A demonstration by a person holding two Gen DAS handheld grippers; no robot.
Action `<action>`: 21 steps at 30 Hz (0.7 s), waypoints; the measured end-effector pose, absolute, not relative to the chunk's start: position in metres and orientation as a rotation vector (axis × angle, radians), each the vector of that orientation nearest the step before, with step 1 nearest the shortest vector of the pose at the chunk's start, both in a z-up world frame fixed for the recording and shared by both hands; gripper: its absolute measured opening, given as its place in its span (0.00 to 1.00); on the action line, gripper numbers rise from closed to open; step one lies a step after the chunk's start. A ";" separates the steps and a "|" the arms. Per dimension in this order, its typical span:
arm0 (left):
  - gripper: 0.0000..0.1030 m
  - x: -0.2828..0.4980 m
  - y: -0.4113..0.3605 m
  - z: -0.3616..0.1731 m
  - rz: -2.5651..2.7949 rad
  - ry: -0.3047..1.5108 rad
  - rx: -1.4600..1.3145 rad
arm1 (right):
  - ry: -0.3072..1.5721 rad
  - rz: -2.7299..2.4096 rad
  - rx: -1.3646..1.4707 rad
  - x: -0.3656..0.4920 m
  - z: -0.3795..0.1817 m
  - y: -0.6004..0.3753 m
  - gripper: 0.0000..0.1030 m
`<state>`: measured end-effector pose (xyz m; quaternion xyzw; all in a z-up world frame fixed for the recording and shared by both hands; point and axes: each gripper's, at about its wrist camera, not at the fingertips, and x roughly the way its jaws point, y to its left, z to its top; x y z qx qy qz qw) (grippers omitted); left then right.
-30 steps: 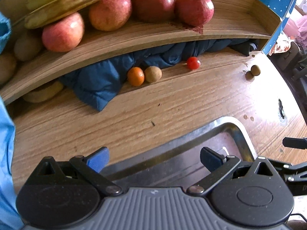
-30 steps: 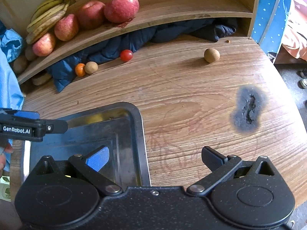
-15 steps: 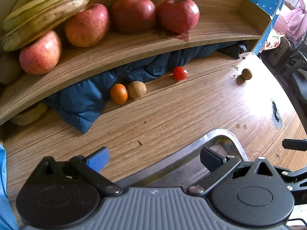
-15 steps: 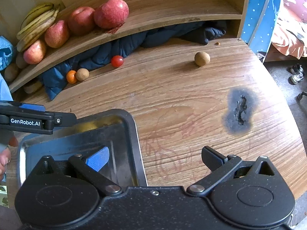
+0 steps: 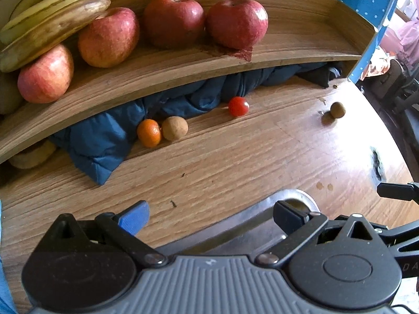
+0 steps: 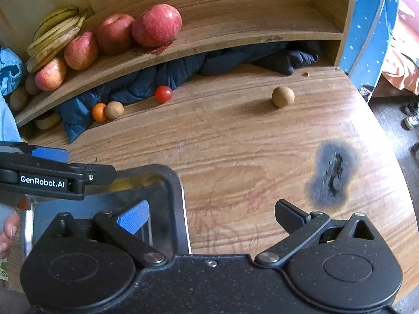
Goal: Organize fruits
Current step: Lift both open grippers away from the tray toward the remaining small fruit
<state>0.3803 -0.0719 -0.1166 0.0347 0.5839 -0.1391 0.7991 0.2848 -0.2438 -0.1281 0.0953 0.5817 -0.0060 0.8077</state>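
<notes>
A small orange [image 5: 148, 133] and a brown round fruit [image 5: 174, 128] lie side by side on the wooden table against a blue jacket [image 5: 99, 141]. A cherry tomato [image 5: 238, 106] sits further right, and another brown fruit [image 6: 282, 96] lies alone at the far right. A metal tray [image 6: 180, 209] rests near the table's front edge. My left gripper [image 5: 209, 213] is open over the tray's far rim, empty. My right gripper [image 6: 212, 216] is open above the tray's right rim, also empty. The left gripper [image 6: 55, 175] shows from the side in the right wrist view.
A curved wooden shelf [image 5: 183, 70] holds several red apples [image 5: 172, 18] and bananas [image 5: 52, 34]. Kiwis and a pale fruit [image 5: 31, 154] sit at the far left under the shelf. A black burn mark [image 6: 331, 175] scars the table on the right. A person's fingers [image 6: 7, 227] show at the left edge.
Both grippers have moved forward towards the shelf, so the fruits look larger and the tray has slipped lower in view. Both grippers stay open.
</notes>
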 end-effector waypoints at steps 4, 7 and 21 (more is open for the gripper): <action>0.99 0.391 -0.083 -0.118 -0.285 1.246 0.064 | 1.229 -0.004 0.192 0.292 -0.131 -0.252 0.99; 0.99 0.402 -0.092 -0.120 -0.271 1.239 0.047 | 1.214 -0.003 0.177 0.299 -0.134 -0.261 0.99; 0.99 0.443 -0.125 -0.132 -0.221 1.196 0.024 | 1.175 -0.011 0.143 0.344 -0.148 -0.303 0.99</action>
